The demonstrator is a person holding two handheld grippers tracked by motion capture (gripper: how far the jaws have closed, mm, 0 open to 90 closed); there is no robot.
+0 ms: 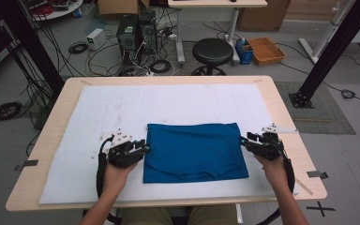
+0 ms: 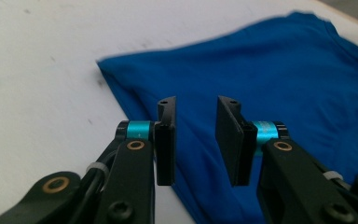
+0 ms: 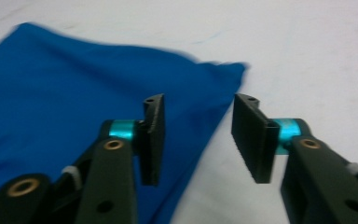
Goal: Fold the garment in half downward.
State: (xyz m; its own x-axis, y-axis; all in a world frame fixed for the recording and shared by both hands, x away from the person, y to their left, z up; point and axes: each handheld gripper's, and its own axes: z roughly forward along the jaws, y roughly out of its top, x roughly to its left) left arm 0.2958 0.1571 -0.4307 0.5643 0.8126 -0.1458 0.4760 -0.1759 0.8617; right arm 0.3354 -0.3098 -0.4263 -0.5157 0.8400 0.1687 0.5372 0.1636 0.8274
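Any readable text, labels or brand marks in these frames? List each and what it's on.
None can be read.
Blue folded garment: no print or tag showing.
Left gripper and right gripper: no markings on the jaws.
Computer towers and cardboard boxes on the floor behind the table: any labels are too small to read.

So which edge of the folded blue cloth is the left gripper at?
The cloth's left short edge; left gripper sits beside it, fingers open, the right gripper at the opposite edge.

1. A grey floor (image 1: 351, 154) is seen, strewn with black cables (image 1: 4, 111).
2. A black round stool (image 1: 212, 50) is placed behind the wooden table (image 1: 281, 101).
3. Computer towers (image 1: 136, 30) and a cardboard tray (image 1: 266, 50) are set beyond.
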